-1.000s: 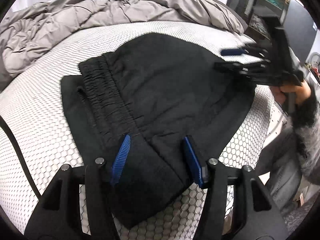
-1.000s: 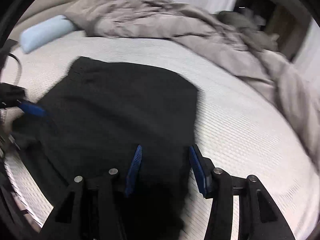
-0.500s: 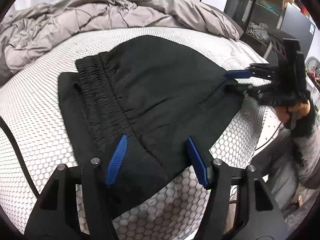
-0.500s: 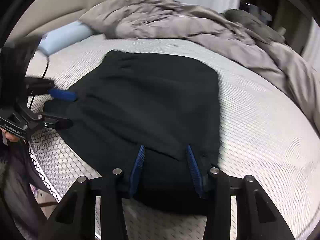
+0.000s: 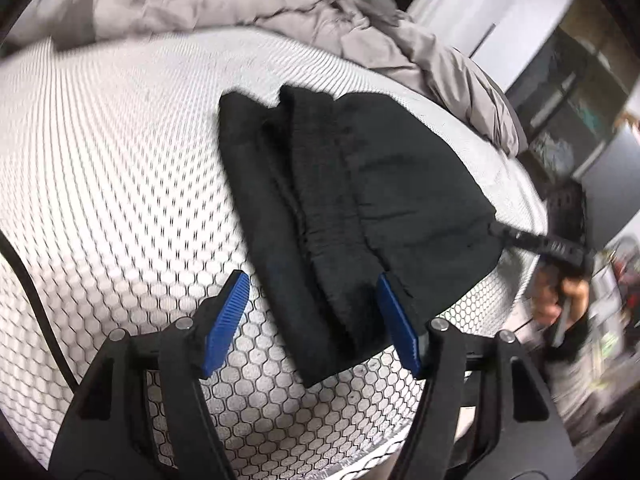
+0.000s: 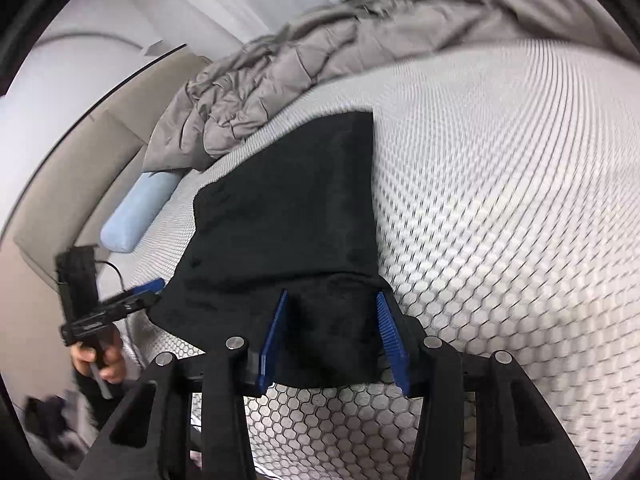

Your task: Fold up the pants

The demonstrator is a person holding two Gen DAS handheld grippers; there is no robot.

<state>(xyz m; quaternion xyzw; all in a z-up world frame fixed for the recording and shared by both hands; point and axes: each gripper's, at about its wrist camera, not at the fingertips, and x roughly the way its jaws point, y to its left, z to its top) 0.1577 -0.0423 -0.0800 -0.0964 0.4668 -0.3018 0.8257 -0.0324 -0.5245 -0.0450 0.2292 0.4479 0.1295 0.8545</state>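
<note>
The black pants [image 5: 360, 208] lie folded into a compact stack near the front edge of the white honeycomb-mesh mattress [image 5: 120, 184], the elastic waistband showing on top. My left gripper [image 5: 314, 322] is open, its blue pads on either side of the stack's near corner, just above it. My right gripper [image 6: 334, 340] is open too, its pads around the other near corner of the pants [image 6: 288, 216]. Each gripper shows in the other's view at the stack's far side: the right one [image 5: 536, 242], the left one [image 6: 132, 300].
A rumpled grey duvet [image 5: 248, 8] is heaped along the back of the bed. A light blue pillow [image 6: 138, 212] lies by the beige headboard [image 6: 68, 176]. A black cable [image 5: 28, 280] runs over the mattress at left. Dark shelving [image 5: 576, 96] stands beyond the bed's right side.
Both grippers have drawn back toward the mattress edge and swung outward. The pants stay folded in place and look smaller and farther off in both views.
</note>
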